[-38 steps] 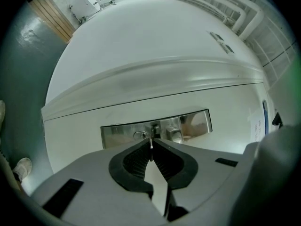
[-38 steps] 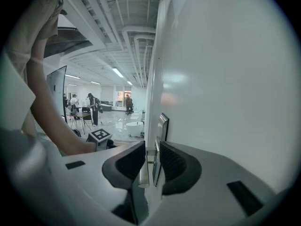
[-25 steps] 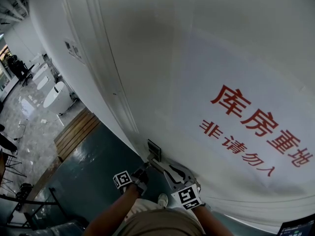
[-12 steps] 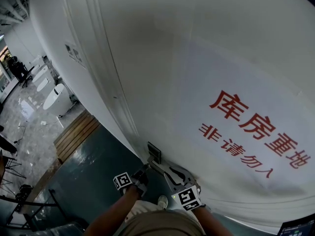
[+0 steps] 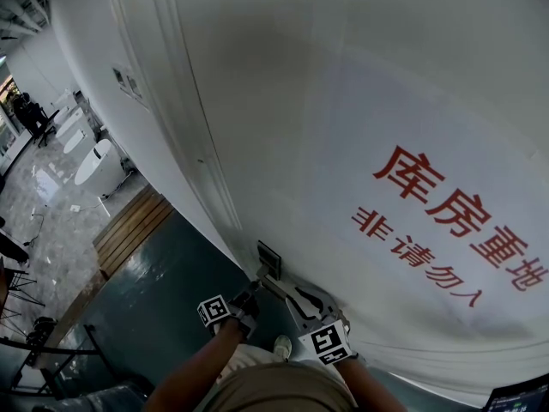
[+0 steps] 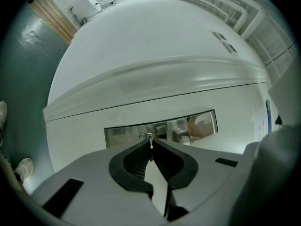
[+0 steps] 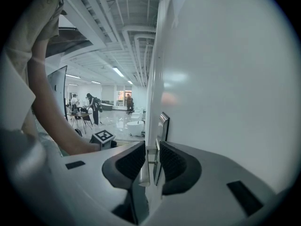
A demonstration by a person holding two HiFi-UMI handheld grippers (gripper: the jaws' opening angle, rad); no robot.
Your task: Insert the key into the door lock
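The key (image 6: 150, 138) is being held between the jaws of the left gripper (image 6: 150, 147), its tip at the lock plate (image 6: 188, 125) on the door (image 5: 360, 84). Just to the right, the door handle (image 7: 144, 171) is being clasped between the jaws of the right gripper (image 7: 152, 143), beside that plate.

A pale sheet (image 5: 403, 170) on the white door (image 5: 257, 75) carried two slanting lines of red Chinese characters. The larger upper line (image 5: 459, 217) read 库房重地. The smaller lower line (image 5: 416, 256) read 非请勿入. Two small plates (image 5: 124, 82) on the wall (image 5: 81, 50) beside the door were too small to read.
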